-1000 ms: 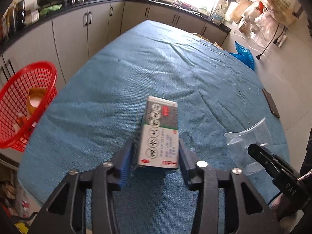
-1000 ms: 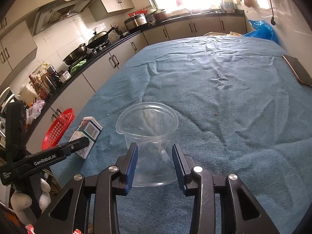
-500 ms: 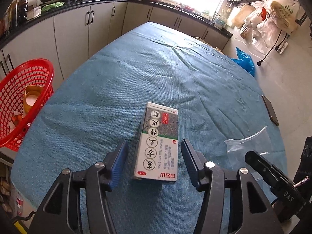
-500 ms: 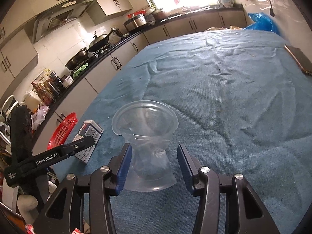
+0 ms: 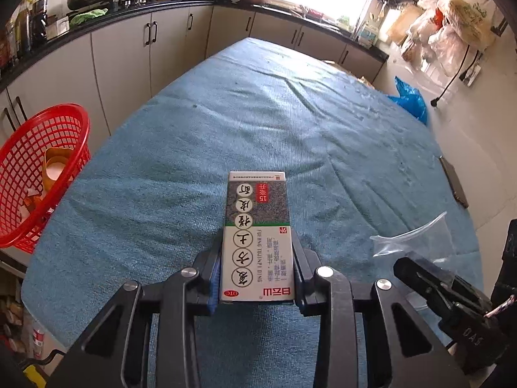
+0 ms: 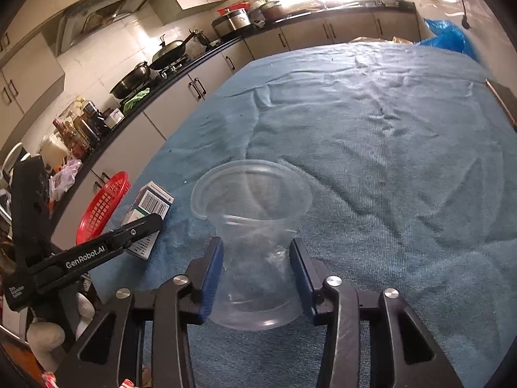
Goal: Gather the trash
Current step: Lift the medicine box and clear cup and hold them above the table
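Trash here is a small white and grey cardboard box (image 5: 257, 242) and a clear soft plastic cup (image 6: 255, 236), both on the blue cloth table (image 5: 258, 123). The left gripper (image 5: 257, 271) has just squeezed shut on the box. The right gripper (image 6: 257, 268) has just squeezed the cup, and its sides bend in. The red plastic basket (image 5: 38, 174) sits at the table's left edge. Lift both slowly, squeeze the cup gently, and drop them over the basket.
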A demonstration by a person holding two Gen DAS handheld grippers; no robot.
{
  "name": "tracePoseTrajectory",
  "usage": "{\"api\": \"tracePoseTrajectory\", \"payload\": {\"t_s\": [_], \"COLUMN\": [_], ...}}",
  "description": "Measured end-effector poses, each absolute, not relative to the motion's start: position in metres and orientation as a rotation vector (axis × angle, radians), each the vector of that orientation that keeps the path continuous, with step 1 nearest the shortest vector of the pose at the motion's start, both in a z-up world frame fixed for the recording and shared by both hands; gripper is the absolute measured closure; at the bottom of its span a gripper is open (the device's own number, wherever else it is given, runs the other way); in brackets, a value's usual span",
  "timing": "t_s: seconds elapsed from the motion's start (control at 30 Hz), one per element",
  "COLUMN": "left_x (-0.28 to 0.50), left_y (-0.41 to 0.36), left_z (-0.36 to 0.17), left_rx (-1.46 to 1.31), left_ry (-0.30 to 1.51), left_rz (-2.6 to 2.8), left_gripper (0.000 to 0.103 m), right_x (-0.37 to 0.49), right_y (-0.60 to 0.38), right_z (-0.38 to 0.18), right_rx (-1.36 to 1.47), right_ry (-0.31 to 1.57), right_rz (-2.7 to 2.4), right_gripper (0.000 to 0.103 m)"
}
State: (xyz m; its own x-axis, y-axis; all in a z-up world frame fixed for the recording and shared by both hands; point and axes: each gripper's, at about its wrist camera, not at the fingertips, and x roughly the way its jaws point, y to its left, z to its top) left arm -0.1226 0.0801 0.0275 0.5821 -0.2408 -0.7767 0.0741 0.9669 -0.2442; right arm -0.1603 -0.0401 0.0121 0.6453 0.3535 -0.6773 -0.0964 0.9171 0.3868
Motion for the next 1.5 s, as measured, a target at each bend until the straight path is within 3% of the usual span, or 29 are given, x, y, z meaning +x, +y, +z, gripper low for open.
{"api": "tracePoseTrajectory", "payload": {"t_s": [1.5], "left_x": [-0.175], "left_y": [0.114], "left_z": [0.081], "left_rx": [-0.153], "left_ry": [0.808], "left_rz": [-0.178], "left_gripper": [0.070], "right_x": [-0.189], "right_y": [-0.012], "right_z": [0.050], "right_rx": [0.279], "right_ry": [0.740], "right_rz": [0.304], "right_gripper": [0.059]}}
